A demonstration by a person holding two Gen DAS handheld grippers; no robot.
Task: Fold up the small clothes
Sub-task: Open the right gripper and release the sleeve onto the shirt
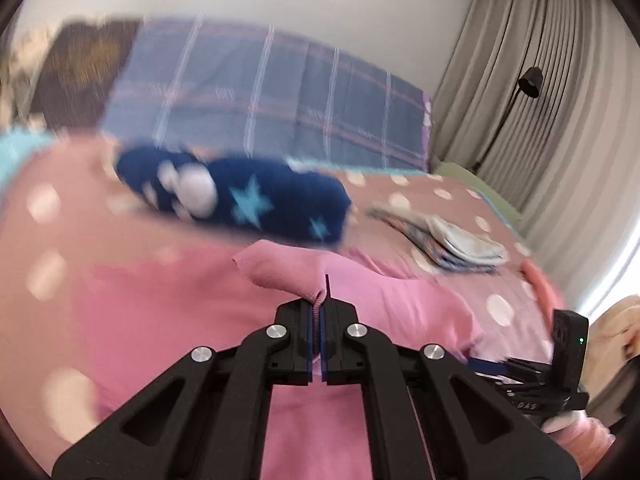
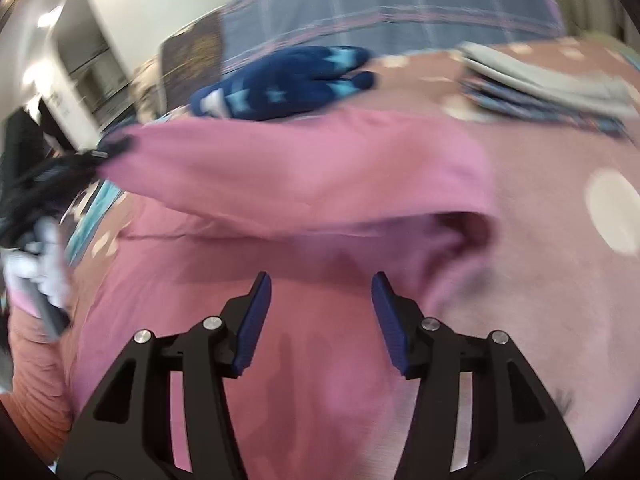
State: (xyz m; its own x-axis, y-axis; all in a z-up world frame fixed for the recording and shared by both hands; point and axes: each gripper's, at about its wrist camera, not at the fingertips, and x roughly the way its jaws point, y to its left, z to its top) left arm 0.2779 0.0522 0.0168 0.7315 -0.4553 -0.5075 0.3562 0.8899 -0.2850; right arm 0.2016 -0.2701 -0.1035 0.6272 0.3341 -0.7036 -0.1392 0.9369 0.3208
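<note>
Left claw point(image 1: 319, 308) clamps one pink garment point(image 1: 360, 300); right claw point(image 2: 321, 300) agape.

The left gripper point(image 1: 319, 312) pinches a ribbed edge of a pink garment point(image 1: 360, 304), jaws closed on the cloth, above a polka-dot bedspread point(image 1: 492, 304). Beyond lie a navy star-print item point(image 1: 256, 200), a folded stack of clothes point(image 1: 452, 244) and a plaid pillow point(image 1: 272, 96).
</note>
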